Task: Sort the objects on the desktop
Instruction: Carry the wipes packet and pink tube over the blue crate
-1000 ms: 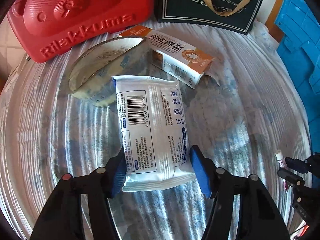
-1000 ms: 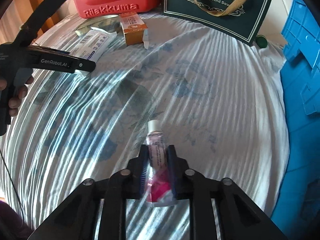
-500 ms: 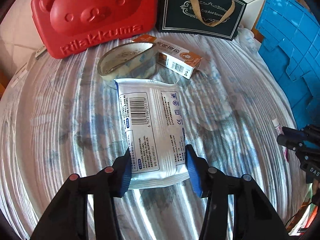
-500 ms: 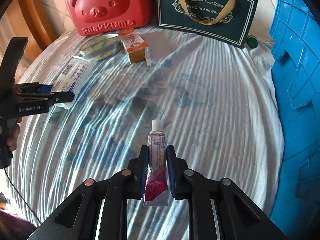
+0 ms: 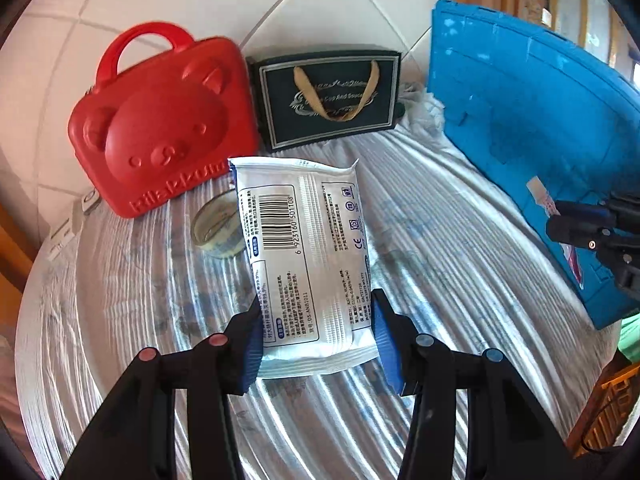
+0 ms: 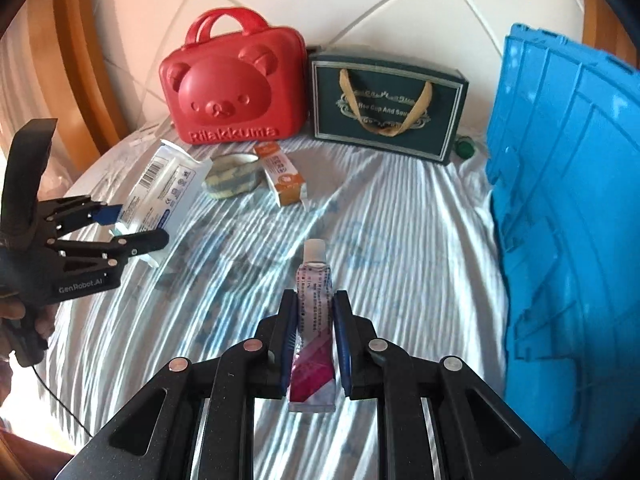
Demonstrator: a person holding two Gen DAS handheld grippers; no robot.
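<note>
My left gripper [image 5: 314, 334] is shut on a white wipes packet [image 5: 304, 256] with a barcode and holds it up above the cloth; the packet also shows in the right wrist view [image 6: 160, 192]. My right gripper [image 6: 314, 332] is shut on a small pink and white tube [image 6: 314, 312], lifted above the cloth. A roll of clear tape [image 6: 232, 176] and an orange and white carton [image 6: 284, 178] lie on the cloth near the back. In the left wrist view the tape roll [image 5: 216, 230] sits partly behind the packet.
A red bear-faced case [image 6: 236, 84] and a dark green gift bag [image 6: 386, 110] stand at the back against the tiled wall. A blue plastic crate [image 6: 568, 208] stands at the right. The table wears a white and blue striped cloth [image 6: 400, 240].
Both grippers have risen with their loads, and the views now tilt up to the back wall. The packet has left the cloth; the tape and carton stay put.
</note>
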